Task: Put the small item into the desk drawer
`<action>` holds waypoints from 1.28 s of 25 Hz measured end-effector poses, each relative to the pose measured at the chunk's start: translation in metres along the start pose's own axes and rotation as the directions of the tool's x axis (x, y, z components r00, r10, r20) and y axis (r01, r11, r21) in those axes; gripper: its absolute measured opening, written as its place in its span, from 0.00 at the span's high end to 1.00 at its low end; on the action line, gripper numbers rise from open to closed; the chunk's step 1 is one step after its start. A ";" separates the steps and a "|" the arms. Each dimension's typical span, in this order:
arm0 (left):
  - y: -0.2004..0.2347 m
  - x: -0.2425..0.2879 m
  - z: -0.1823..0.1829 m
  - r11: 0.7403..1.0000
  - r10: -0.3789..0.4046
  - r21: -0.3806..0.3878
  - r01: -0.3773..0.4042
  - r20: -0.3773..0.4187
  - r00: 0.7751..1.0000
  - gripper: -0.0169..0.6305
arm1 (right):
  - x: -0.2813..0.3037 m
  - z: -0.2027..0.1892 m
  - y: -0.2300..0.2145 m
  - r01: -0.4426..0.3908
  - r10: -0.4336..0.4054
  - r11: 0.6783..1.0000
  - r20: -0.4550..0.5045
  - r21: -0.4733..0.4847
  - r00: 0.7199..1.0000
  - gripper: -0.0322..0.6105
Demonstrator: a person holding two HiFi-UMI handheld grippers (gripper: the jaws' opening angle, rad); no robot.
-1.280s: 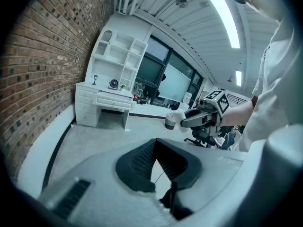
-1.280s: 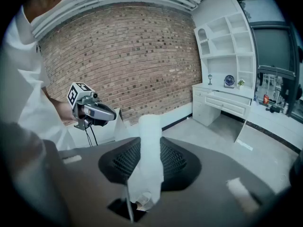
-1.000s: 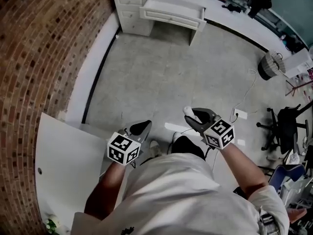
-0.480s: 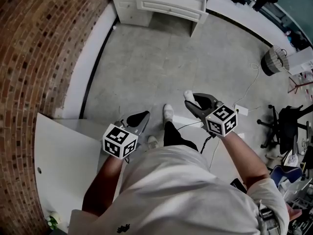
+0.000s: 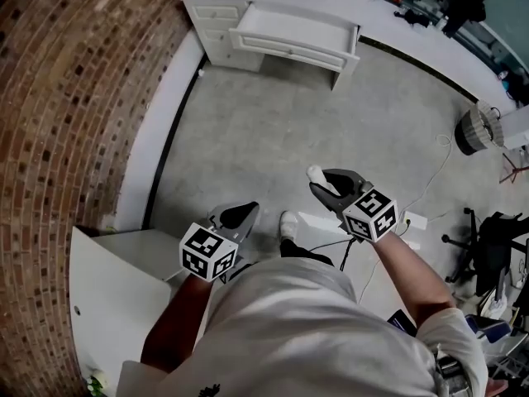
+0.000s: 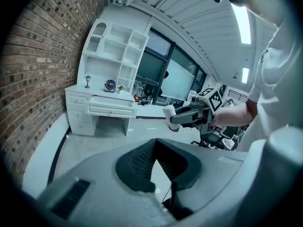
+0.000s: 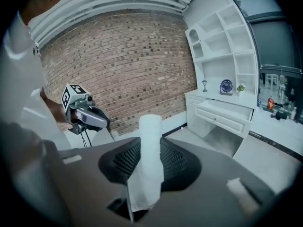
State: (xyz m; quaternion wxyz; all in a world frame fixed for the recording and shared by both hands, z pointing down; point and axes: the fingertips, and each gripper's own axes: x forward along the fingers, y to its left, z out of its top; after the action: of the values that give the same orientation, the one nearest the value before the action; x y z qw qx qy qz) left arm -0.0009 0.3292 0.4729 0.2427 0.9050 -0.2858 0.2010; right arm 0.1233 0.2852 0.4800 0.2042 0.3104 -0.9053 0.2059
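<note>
A small white roll [image 5: 315, 173] stands upright between the jaws of my right gripper [image 5: 321, 182], which is shut on it. In the right gripper view the roll [image 7: 150, 141] rises out of the pads. My left gripper [image 5: 242, 215] is held level beside it; its pads [image 6: 142, 157] meet at the tips with nothing between them. The white desk [image 5: 216, 16] stands far ahead against the brick wall, and its wide drawer [image 5: 293, 30] is pulled open. In the left gripper view the right gripper [image 6: 182, 119] floats in front of the desk [image 6: 78, 110]. Both grippers are over bare floor, well short of the desk.
A brick wall [image 5: 74, 98] runs along the left. A white panel [image 5: 116, 288] lies at lower left. A basket [image 5: 479, 129], an office chair [image 5: 504, 230] and a power strip [image 5: 411, 220] are on the right. My shoe [image 5: 288, 222] is between the grippers.
Both grippers have travelled forward across the floor toward the desk, whose open drawer now shows more fully. The right gripper still holds the white roll; the left stays shut.
</note>
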 end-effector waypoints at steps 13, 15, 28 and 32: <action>0.049 0.073 0.063 1.000 0.008 -0.007 -0.008 -0.002 1.000 0.96 | 0.031 0.038 -0.106 -0.008 0.008 1.000 0.000 -0.003 1.000 0.75; 0.063 0.081 0.071 1.000 0.001 -0.012 -0.001 0.003 1.000 0.96 | 0.042 0.045 -0.119 0.002 -0.002 1.000 -0.002 -0.001 1.000 0.75; 0.198 0.121 0.151 0.995 -0.098 0.030 0.097 0.013 0.995 0.96 | 0.126 0.130 -0.214 0.117 -0.116 0.993 -0.031 0.005 0.993 0.75; 0.239 0.123 0.174 0.992 -0.121 0.041 0.120 0.015 0.993 0.96 | 0.156 0.162 -0.243 0.155 -0.155 0.988 -0.035 -0.006 0.987 0.75</action>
State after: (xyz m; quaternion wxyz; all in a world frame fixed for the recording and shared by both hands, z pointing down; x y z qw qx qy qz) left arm -0.0158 0.0090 0.4733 0.2338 0.9270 -0.2286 0.1838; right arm 0.1281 -0.0454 0.4825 0.2360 0.3759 -0.8750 0.1931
